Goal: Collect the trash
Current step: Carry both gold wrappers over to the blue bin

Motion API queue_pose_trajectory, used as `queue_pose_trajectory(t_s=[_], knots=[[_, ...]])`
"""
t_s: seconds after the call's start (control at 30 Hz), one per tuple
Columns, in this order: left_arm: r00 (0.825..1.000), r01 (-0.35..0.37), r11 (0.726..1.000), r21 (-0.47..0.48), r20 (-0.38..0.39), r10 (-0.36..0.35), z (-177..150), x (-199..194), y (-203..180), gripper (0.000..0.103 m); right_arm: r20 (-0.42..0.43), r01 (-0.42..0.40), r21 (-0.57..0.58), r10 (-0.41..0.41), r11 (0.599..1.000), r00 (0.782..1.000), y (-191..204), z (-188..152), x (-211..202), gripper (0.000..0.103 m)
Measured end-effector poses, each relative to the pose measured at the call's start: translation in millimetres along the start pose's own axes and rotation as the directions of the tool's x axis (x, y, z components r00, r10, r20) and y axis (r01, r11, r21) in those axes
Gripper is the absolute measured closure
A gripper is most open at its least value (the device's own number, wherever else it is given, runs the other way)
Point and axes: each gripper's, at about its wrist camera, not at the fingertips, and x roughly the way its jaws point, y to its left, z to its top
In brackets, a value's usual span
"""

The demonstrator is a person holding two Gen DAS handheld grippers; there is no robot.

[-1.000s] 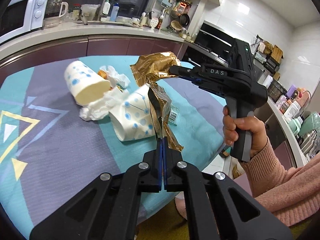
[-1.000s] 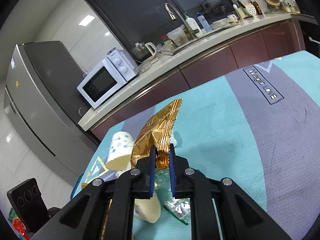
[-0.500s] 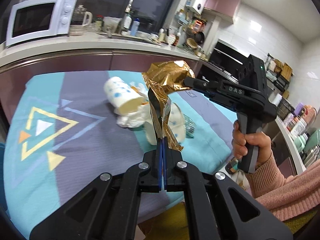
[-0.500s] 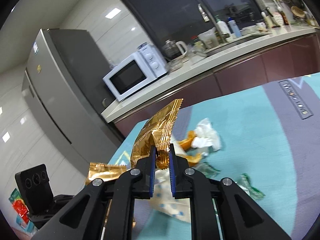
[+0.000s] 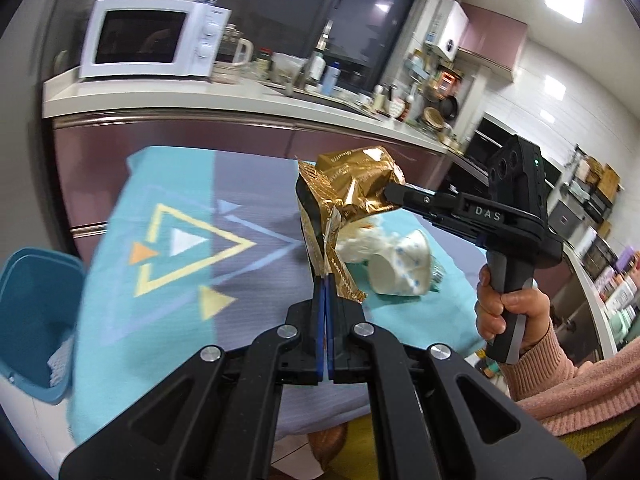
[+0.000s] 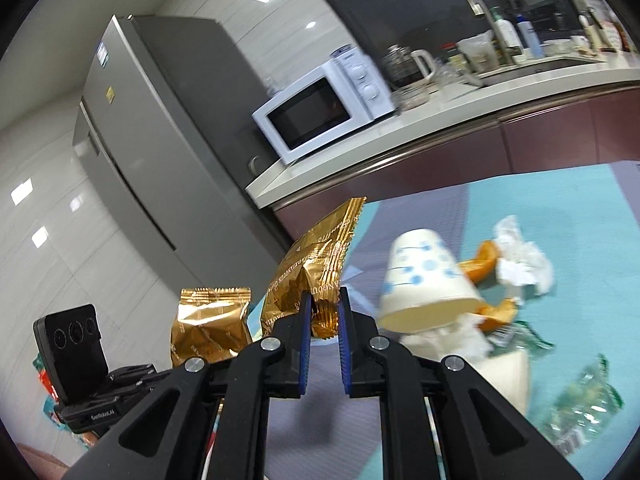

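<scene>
Two gold wrappers hung above the table, one in each gripper. In the left wrist view, the left gripper [image 5: 326,280] was clenched on the bottom edge of a gold wrapper [image 5: 320,236] at the centre of the frame, its blue pads pressed nearly together. The right gripper [image 5: 390,192] reached in from the right of that frame — the person's hand [image 5: 508,308] wrapped round its grip — and pinched a second, crumpled wrapper [image 5: 356,188], which overlapped the first in this view (whether they touched cannot be told).

In the right wrist view, the right gripper [image 6: 323,312] gripped its wrapper [image 6: 316,268] at centre, jaws held slightly apart by the foil. The left gripper's wrapper [image 6: 210,324] showed at lower left.

More trash lay on the teal-and-grey cloth [image 5: 176,320] — a dotted paper cup [image 6: 424,284] on its side, crumpled tissue [image 6: 520,264], orange peel [image 6: 480,264] and green plastic film [image 6: 584,404], all at the right of the right wrist frame. A blue bin [image 5: 32,320] stood at the far left edge of the left wrist view, beside the table. A microwave [image 5: 152,38] sat on the counter at upper left.
</scene>
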Motion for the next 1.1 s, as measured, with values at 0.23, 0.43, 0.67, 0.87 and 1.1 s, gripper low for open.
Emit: queue_pose_trajectory(t_s=[0.23, 0.43, 0.67, 0.87, 1.1], knots=[[0.996, -0.084, 0.994, -0.069, 0.035, 0.086, -2.4, -33.3, 32.7, 0.102, -0.067, -0.061, -0.044, 0.058, 0.997, 0.996, 29.1, -0.8, 35.7, 0.092], [0.988, -0.136, 0.983, -0.123, 0.060, 0.144, -8.0, -57.3, 55.2, 0.102, -0.118, -0.097, -0.082, 0.087, 0.992, 0.989, 51.3, -1.8, 61.7, 0.092], [0.973, -0.198, 0.964, -0.178, 0.086, 0.216, -18.7, -83.4, 76.6, 0.102, -0.173, -0.142, -0.121, 0.120, 0.982, 0.978, 75.8, -0.2, 91.1, 0.092], [0.954, -0.256, 0.940, -0.224, 0.100, 0.283, -23.3, -101.5, 95.0, 0.102, -0.218, -0.184, -0.145, 0.150, 0.972, 0.964, 97.8, 0.0, 118.7, 0.092], [0.930, -0.314, 0.909, -0.274, 0.106, 0.353, -31.1, -121.5, 123.0, 0.102, -0.268, -0.211, -0.166, 0.162, 0.963, 0.950, 117.6, -2.6, 149.8, 0.092]])
